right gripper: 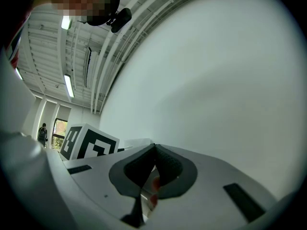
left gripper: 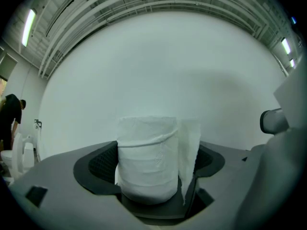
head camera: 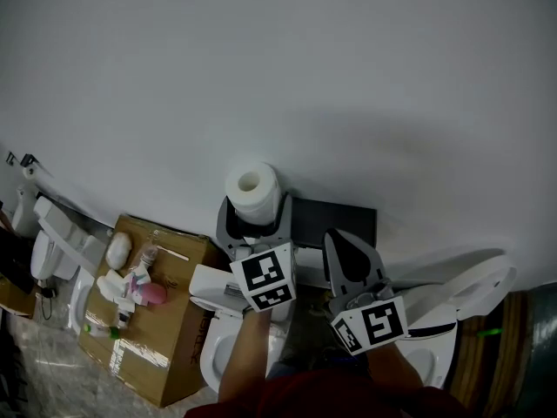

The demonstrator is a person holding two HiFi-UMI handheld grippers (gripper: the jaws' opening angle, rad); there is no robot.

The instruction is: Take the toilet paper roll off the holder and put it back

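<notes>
The white toilet paper roll (head camera: 253, 190) stands on end close to the pale wall, its hollow core facing up. My left gripper (head camera: 255, 226) reaches level toward it with a jaw on each side. In the left gripper view the roll (left gripper: 146, 164) fills the space between the dark pads (left gripper: 96, 166), a loose sheet (left gripper: 189, 152) hangs down its right side, and a narrow gap shows at the left pad, so the jaws stand open around it. The holder under the roll is hidden. My right gripper (head camera: 341, 238) is to the right, shut and empty; its pads (right gripper: 165, 164) meet at the tip.
A dark flat panel (head camera: 335, 220) lies against the wall right of the roll. White toilet bowls (head camera: 466, 307) sit below and to the right. A cardboard box (head camera: 152, 338) with pink and white items is at left. A person (left gripper: 9, 116) stands far off.
</notes>
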